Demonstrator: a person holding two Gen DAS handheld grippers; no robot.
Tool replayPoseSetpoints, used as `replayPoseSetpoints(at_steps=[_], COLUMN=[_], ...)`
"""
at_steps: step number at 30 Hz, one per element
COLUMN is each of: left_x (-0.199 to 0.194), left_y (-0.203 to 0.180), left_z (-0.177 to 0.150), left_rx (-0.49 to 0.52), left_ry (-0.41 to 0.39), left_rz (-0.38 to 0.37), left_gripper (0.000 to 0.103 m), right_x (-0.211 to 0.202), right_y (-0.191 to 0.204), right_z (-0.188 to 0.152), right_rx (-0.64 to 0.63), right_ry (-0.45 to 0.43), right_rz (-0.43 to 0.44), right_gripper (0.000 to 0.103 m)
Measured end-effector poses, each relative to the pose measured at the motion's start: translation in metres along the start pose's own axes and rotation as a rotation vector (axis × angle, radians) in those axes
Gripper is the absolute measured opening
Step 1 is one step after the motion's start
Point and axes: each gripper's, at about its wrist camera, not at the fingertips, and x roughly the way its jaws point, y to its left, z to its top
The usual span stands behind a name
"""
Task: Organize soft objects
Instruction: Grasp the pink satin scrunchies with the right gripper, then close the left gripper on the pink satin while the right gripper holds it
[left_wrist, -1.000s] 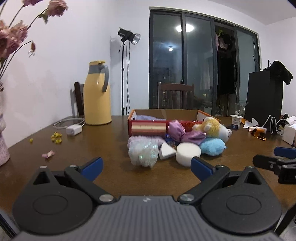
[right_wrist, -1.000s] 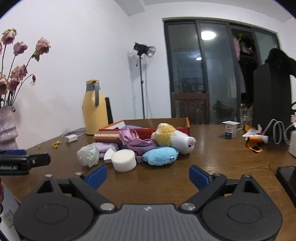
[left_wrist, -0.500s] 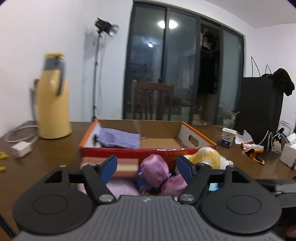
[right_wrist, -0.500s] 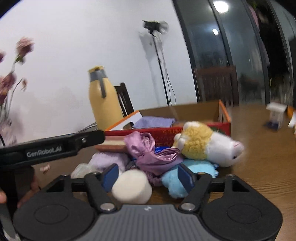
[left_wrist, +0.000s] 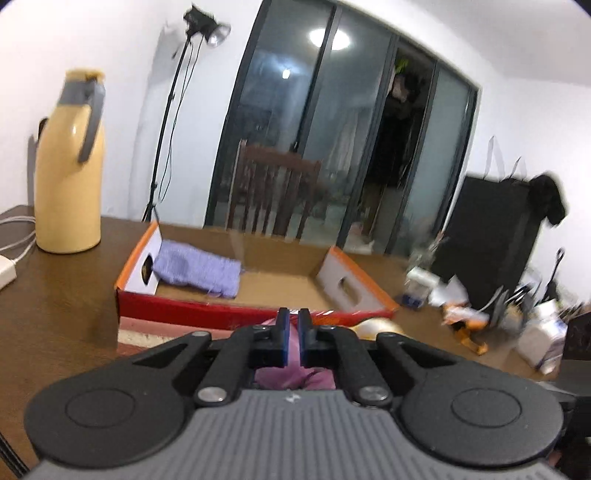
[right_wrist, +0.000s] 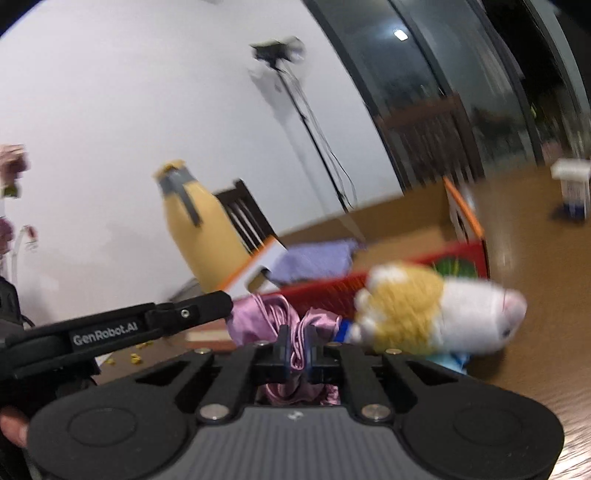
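We have both hand-held grippers pinched on the same pink satin cloth (right_wrist: 291, 325), which lies on the surface (left_wrist: 62, 295) just in front of the box (left_wrist: 280, 280). Right hand-held gripper (right_wrist: 297, 352) clamps a fold of it, the shiny fabric squeezed between the blue pads. Left hand-held gripper (left_wrist: 290, 341) is clamped too, with pink fabric showing between and under its pads. The box lies straight ahead of both grippers, just past the cloth, long axis across our view; the left looks nearer its front wall, so the lift likely goes up and forward over that wall. Left view shows the box interior: a lilac knit (left_wrist: 197, 269) at its left end, the rest bare. Right view instead shows the plush (right_wrist: 436, 310) just beside the cloth and the left gripper's finger (right_wrist: 147, 325) reaching in.
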Motion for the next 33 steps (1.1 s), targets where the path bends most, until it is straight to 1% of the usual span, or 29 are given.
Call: replayPoseSetpoints(at_steps=[2,4,6,9,10,12,13,15,16,17,18,19,20,22,25,27,28,30,31,33], left_x=[-0.024,-0.049,-0.069,-0.087,-0.092,-0.098,-0.099,-0.101,-0.103,-0.104,-0.103,-0.101,-0.098,-0.091,-0.087,-0.088,-0.088,-0.091,-0.093,-0.100], left_y=[-0.009,-0.016,-0.019,-0.020,-0.019,-0.020,-0.020,-0.020,-0.021,-0.021,-0.021,-0.020,-0.019,-0.015,-0.009,-0.007,-0.006,-0.003,-0.002,0.000], left_z=[-0.002,-0.016,-0.039,-0.076,-0.087,-0.103,-0.108,-0.108,-0.106,-0.100,-0.094,-0.090,-0.086,-0.078,-0.072,-0.071,-0.072,-0.072,-0.071,-0.069], left_rx=[-0.013,-0.031,-0.038,-0.061,-0.067,-0.069,-0.061,-0.037,-0.020,0.000,0.019,0.030,0.038,0.039,0.024,0.028,0.030,0.028,0.025,0.004], left_ry=[-0.024,-0.032,-0.006,0.054,0.076,0.097,0.106,0.103,0.090,0.073,0.052,0.034,0.022,0.015,0.001,-0.004,-0.005,-0.007,-0.009,-0.023], left_rz=[-0.022,-0.046,-0.049,-0.046,-0.040,-0.002,0.020,0.051,0.061,0.070,0.079,0.090,0.107,0.125,0.136,0.146,0.153,0.165,0.170,0.166], left_gripper=[0.006,0.006,0.006,0.006,0.006,0.007,0.008,0.009,0.014,0.030,0.040,0.052,0.052,0.052,0.053,0.055,0.056,0.057,0.057,0.062], right_x=[-0.026,-0.053,-0.073,-0.097,-0.102,-0.112,-0.114,-0.116,-0.116,-0.115,-0.112,-0.107,-0.101,-0.076,-0.030,-0.001,0.010,0.015,0.010,-0.012], right_y=[0.014,0.028,0.037,0.043,0.042,0.041,0.041,0.039,0.039,0.038,0.037,0.037,0.036,0.029,0.013,0.004,0.002,0.006,0.012,0.028], right_z=[0.000,-0.007,-0.019,-0.051,-0.061,-0.073,-0.074,-0.071,-0.068,-0.063,-0.057,-0.050,-0.046,-0.035,-0.021,-0.014,-0.011,-0.004,0.000,0.007], right_rx=[-0.070,-0.141,-0.197,-0.265,-0.264,-0.230,-0.214,-0.193,-0.182,-0.169,-0.160,-0.155,-0.148,-0.110,-0.032,-0.014,-0.012,-0.021,-0.047,-0.104], right_ry=[-0.022,-0.018,0.002,0.056,0.081,0.101,0.100,0.076,0.060,0.040,0.022,0.009,0.000,-0.002,0.026,0.060,0.072,0.048,0.021,-0.044], right_rz=[0.024,0.033,0.019,0.002,0.004,-0.017,-0.035,-0.052,-0.056,-0.060,-0.061,-0.064,-0.068,-0.071,-0.083,-0.088,-0.081,-0.061,-0.038,0.016], right_gripper=[0.006,0.006,0.005,0.006,0.006,0.010,0.013,0.022,0.034,0.046,0.051,0.053,0.053,0.053,0.052,0.029,0.002,0.003,0.003,0.003])
